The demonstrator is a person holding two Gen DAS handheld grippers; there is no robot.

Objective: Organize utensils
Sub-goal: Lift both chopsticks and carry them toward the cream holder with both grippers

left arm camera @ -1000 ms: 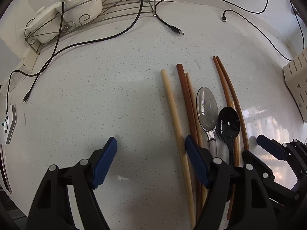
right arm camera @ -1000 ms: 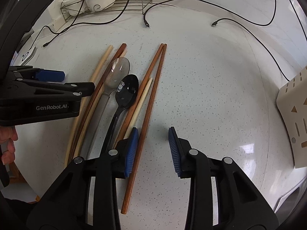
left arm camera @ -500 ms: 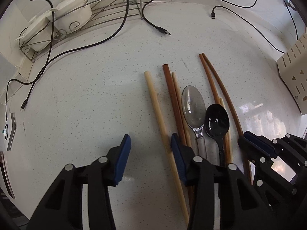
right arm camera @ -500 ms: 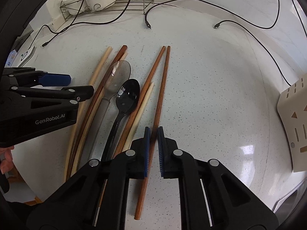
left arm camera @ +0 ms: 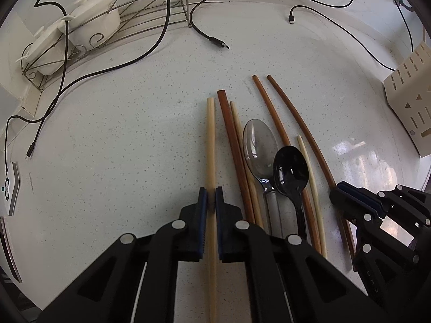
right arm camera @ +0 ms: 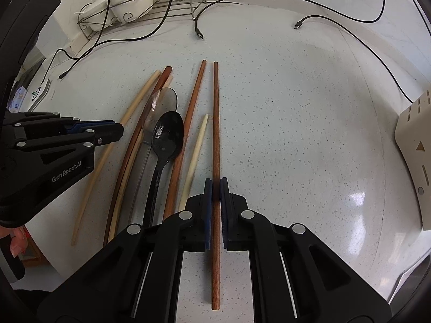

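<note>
Several chopsticks and two spoons lie side by side on the white speckled counter. My left gripper [left arm camera: 211,192] is shut on the pale chopstick [left arm camera: 210,140], the leftmost of the row, gripping it near the middle. My right gripper [right arm camera: 215,181] is shut on the dark brown chopstick [right arm camera: 215,113] at the row's right edge. Between them lie a clear spoon [left arm camera: 260,145], a black spoon [left arm camera: 290,172] and more brown and pale chopsticks. The right gripper [left arm camera: 347,193] also shows at the lower right of the left wrist view, and the left gripper [right arm camera: 107,132] at the left of the right wrist view.
A cream perforated utensil holder [left arm camera: 409,99] lies at the right edge of the counter. At the back left, a wire dish rack [left arm camera: 150,8] holds white lidded pots [left arm camera: 91,24]. Black cables [left arm camera: 210,37] trail across the far counter. A hand [right arm camera: 16,239] shows at lower left.
Both grippers have closed from open. The left one slid right until its fingers straddled the pale chopstick, then pinched it. The right one pinched the dark brown chopstick.
</note>
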